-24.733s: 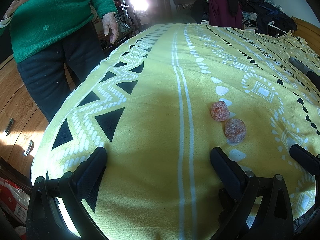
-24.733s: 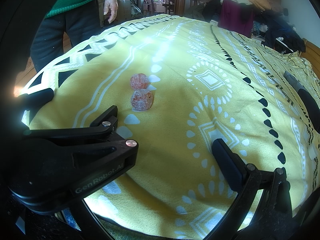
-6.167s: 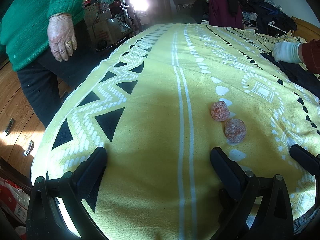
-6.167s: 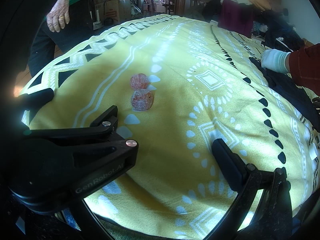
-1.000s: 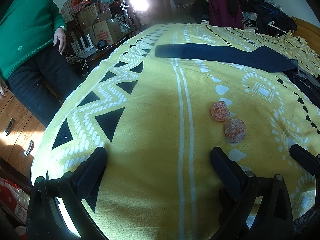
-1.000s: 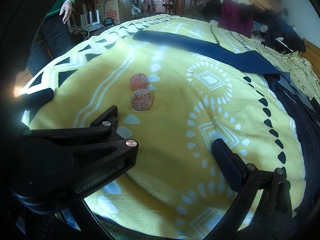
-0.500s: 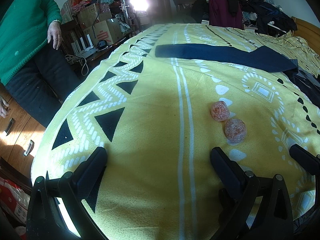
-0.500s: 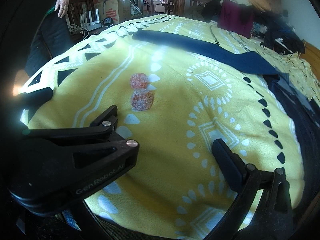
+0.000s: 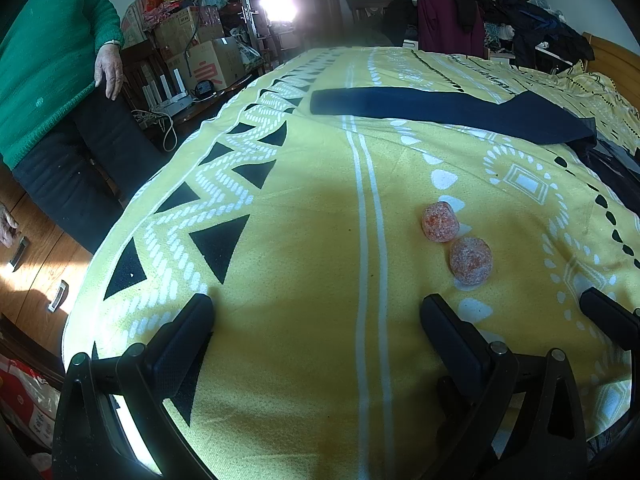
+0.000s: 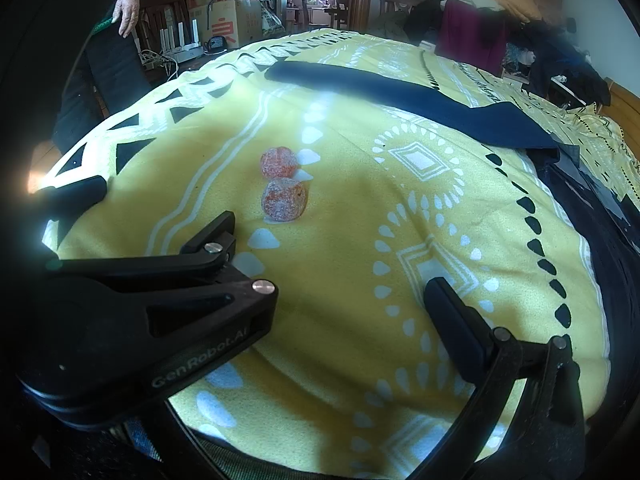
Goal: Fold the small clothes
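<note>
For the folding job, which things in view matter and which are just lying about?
Part of the job:
- dark blue garment laid out across the blanket
- left gripper, open
- right gripper, open

Lying about:
- two orange balls
- yellow patterned blanket
- cardboard boxes
- clothes pile

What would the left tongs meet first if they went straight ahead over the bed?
Probably only bare yellow blanket at first; the two orange balls lie right of the left tongs' line. Farther on, the dark blue garment crosses the path, though depth is unclear.
</note>
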{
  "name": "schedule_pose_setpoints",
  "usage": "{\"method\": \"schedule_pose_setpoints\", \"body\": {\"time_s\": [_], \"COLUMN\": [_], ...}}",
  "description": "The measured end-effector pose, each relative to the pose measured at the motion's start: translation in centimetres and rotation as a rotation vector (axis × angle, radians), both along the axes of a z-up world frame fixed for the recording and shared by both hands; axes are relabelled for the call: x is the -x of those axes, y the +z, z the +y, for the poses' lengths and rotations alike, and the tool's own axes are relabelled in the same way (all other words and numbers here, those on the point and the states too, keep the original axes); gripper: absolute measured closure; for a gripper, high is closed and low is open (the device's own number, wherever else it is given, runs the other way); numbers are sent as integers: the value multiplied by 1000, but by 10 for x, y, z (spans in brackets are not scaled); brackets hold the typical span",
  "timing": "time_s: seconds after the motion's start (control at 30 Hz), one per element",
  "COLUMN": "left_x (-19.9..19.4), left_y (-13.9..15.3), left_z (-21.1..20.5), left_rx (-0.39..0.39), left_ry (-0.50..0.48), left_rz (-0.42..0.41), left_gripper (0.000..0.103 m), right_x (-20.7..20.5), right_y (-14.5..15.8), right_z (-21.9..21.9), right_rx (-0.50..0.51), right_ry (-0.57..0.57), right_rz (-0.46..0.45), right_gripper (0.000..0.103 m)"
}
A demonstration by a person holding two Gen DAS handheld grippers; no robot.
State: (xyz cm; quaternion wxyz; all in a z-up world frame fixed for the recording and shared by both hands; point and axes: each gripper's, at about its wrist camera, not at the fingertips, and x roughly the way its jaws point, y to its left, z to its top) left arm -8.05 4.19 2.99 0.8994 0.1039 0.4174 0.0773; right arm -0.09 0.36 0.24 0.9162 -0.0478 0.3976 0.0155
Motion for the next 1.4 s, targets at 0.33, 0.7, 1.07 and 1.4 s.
{"method": "schedule_pose_setpoints", "body": {"time_s": [0.33, 0.7, 1.07, 1.4], "left_x": [0, 0, 0, 0], "left_y": [0, 0, 0, 0], "left_z": [0, 0, 0, 1], "left_rx": [0, -1, -1, -2], "left_ry": [0, 0, 0, 0], "left_rz": [0, -1, -1, -2], "left_gripper": [0, 0, 0, 0], "right_x": [-1, -2, -2, -2], "right_y": [-1, -2, -2, -2], "right_z": [-2, -2, -3, -3], "right_rx": [-21, -25, -23, -23], "right_ry": [0, 0, -1, -1], "right_rz": [-4, 2, 2, 1], "right_gripper": [0, 0, 0, 0]}}
